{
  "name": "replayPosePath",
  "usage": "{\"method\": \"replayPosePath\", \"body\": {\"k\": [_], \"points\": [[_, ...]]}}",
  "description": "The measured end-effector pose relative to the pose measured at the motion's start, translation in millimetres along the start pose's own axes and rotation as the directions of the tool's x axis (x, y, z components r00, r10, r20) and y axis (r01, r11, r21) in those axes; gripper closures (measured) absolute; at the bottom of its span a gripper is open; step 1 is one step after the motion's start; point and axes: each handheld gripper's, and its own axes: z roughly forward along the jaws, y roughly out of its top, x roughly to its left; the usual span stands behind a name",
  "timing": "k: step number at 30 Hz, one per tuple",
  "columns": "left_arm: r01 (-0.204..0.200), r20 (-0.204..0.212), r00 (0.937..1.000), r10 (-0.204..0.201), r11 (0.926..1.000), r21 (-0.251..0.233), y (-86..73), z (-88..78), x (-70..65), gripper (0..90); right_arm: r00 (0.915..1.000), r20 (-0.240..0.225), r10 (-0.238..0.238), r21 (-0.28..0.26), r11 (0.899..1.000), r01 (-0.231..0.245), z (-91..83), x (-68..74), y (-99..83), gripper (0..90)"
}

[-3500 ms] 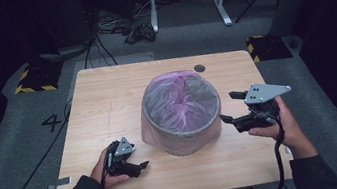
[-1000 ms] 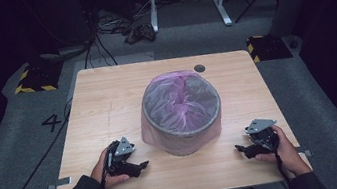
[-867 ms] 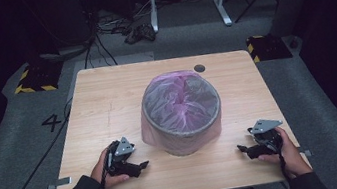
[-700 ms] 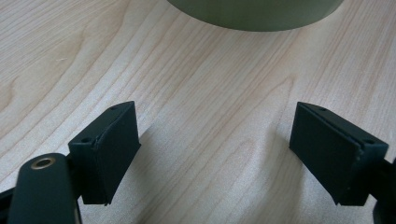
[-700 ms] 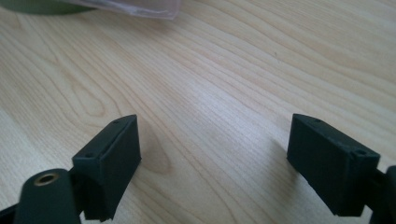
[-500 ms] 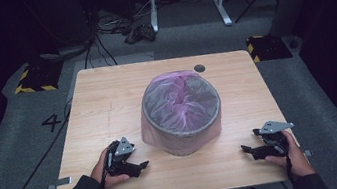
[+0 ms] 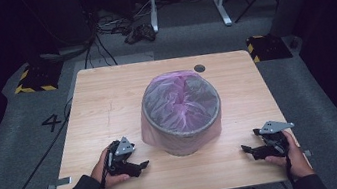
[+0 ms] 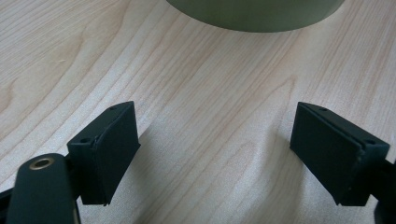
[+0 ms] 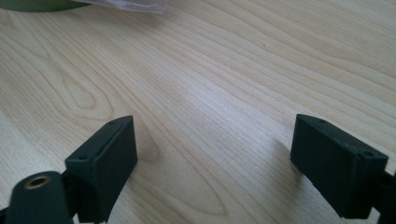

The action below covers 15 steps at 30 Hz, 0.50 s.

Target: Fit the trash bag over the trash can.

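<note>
In the high view the left gripper (image 7: 139, 166) sits at the lower left of the frame, its fingers (image 8: 109, 144) released and spread wide with only bare wood between them; its tips point toward the middle of the frame, at the base of the bin (image 7: 183, 117), near it but not touching. The right gripper (image 7: 249, 149) sits at the lower right of the same frame, low over the wood; its fingers (image 9: 105, 156) have just been opening and now stand fully apart, with nothing between them; its tips point left toward the bin, a little farther off than the left one's.

In the left gripper view the olive wall of the bin curves along the top edge of the frame, clear of both finger pads; in the right gripper view a sliver of that wall shows in the upper left corner, with the loose hem of the pink liner (image 9: 133, 4) beside it.

The bin stands upright at the centre of the counter (image 7: 107, 103), between the two grippers; the translucent pink liner fills it and folds down over the rim on the outside. A hand (image 7: 101, 169) grips the left gripper from behind, its dark sleeve running off the bottom edge; the other hand (image 7: 294, 156) holds the right gripper likewise. Beyond the counter lies grey floor (image 7: 7, 144) with cables and a white frame's feet at the top of the frame.
</note>
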Motion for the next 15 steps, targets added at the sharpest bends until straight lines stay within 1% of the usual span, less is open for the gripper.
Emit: {"method": "replayPosePath", "body": {"k": [8,15], "points": [[0.000,0.011,0.9999,0.000,1.0000,0.004,1.0,1.0,0.8,15.0,1.0000,-0.001,0.000,0.000,1.000,0.000,0.2,-0.2,0.2,14.4],[-0.005,0.009,0.9999,0.005,1.0000,0.005,1.2,1.0,1.4,14.9,1.0000,-0.001,0.000,0.000,1.000,0.000,0.2,-0.2,0.2,14.4]]}}
